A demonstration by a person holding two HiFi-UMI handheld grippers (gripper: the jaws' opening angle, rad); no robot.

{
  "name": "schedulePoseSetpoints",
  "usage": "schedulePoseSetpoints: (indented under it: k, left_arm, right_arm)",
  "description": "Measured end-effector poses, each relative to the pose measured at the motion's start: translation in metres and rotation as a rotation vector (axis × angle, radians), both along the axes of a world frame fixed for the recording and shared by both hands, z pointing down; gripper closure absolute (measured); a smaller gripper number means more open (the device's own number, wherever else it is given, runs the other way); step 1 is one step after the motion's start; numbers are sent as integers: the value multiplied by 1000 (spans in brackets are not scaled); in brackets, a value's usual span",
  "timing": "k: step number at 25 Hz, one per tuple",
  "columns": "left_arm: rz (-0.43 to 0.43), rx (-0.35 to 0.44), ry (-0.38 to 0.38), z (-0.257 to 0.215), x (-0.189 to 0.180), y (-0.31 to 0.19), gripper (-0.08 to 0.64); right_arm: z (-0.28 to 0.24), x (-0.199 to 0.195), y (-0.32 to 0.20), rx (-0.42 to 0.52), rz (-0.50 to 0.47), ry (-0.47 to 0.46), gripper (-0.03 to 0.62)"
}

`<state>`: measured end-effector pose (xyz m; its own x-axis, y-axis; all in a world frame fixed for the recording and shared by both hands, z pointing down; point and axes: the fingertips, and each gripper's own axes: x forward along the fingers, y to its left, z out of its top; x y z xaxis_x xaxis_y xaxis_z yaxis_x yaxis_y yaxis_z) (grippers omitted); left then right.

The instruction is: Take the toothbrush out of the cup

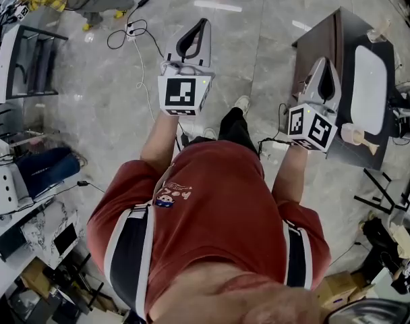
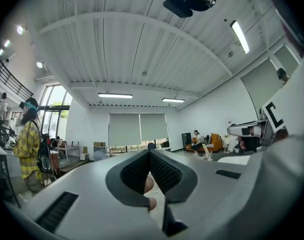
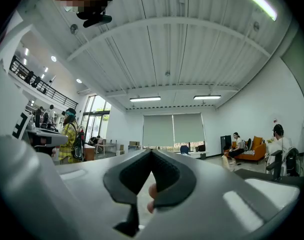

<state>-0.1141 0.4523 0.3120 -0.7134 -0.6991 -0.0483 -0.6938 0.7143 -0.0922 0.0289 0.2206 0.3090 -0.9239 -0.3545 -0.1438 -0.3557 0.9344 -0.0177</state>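
Note:
In the head view a beige cup [image 1: 352,135] stands at the near edge of a dark table [image 1: 324,38], with what looks like a toothbrush [image 1: 371,146] sticking out of it to the right. My right gripper [image 1: 326,61] is shut and empty, held in the air just left of the table and of the cup. My left gripper [image 1: 204,21] is also shut and empty, further left over the bare floor. Both gripper views look level across the room. In them the left gripper [image 2: 150,151] and the right gripper [image 3: 152,151] show jaws pressed together; the cup is not in either view.
A white oblong basin [image 1: 369,86] and a clear glass [image 1: 379,30] sit on the dark table. Cables [image 1: 132,30] trail over the grey floor, and a black frame [image 1: 19,63] stands at the left. A person in a yellow plaid shirt [image 2: 29,146] stands in the room; others sit on an orange sofa [image 3: 253,146].

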Motion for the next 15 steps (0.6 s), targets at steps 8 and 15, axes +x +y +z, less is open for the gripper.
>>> schedulePoseSetpoints:
  k: [8, 15]
  left_arm:
    - [53, -21, 32, 22, -33, -73, 555]
    - [110, -47, 14, 17, -50, -149, 555]
  right_arm:
    - [31, -34, -55, -51, 31, 43, 583]
    - [37, -46, -117, -73, 71, 29, 583]
